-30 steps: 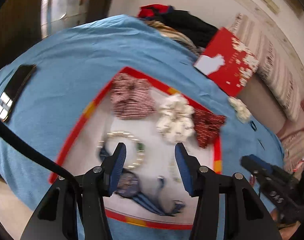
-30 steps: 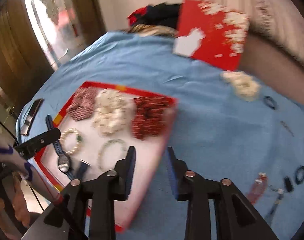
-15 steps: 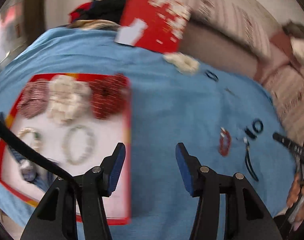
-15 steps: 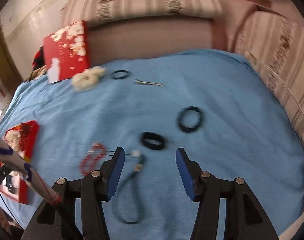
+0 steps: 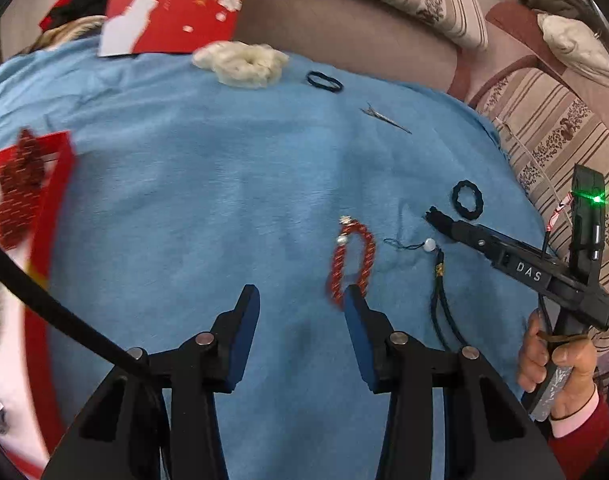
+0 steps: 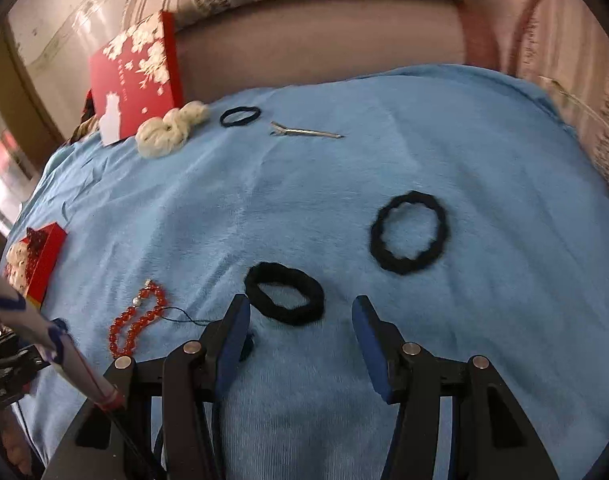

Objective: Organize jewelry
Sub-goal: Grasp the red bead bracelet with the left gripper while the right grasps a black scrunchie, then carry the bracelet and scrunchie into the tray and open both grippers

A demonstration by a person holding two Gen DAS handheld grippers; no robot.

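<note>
My left gripper (image 5: 302, 294) is open and empty just above the blue cloth, with a red bead bracelet (image 5: 350, 262) lying by its right finger. The bracelet also shows in the right wrist view (image 6: 136, 320). My right gripper (image 6: 300, 306) is open and empty, low over a black hair tie (image 6: 284, 292); its body shows in the left wrist view (image 5: 504, 256). A second black hair tie (image 6: 408, 232) lies farther right. A dark cord with a white bead (image 5: 438, 276) lies beside the bracelet. The red-rimmed tray (image 5: 50, 200) holding scrunchies sits at the far left.
A cream scrunchie (image 6: 172, 130), a thin black hair band (image 6: 240, 116) and a metal hair clip (image 6: 304, 132) lie at the back of the blue cloth. A red flowered box lid (image 6: 136, 76) leans against the sofa. Striped cushions border the right side.
Both grippers have swung right, away from the tray, and moved down toward the loose items on the cloth. The right gripper has come close over the nearer black hair tie.
</note>
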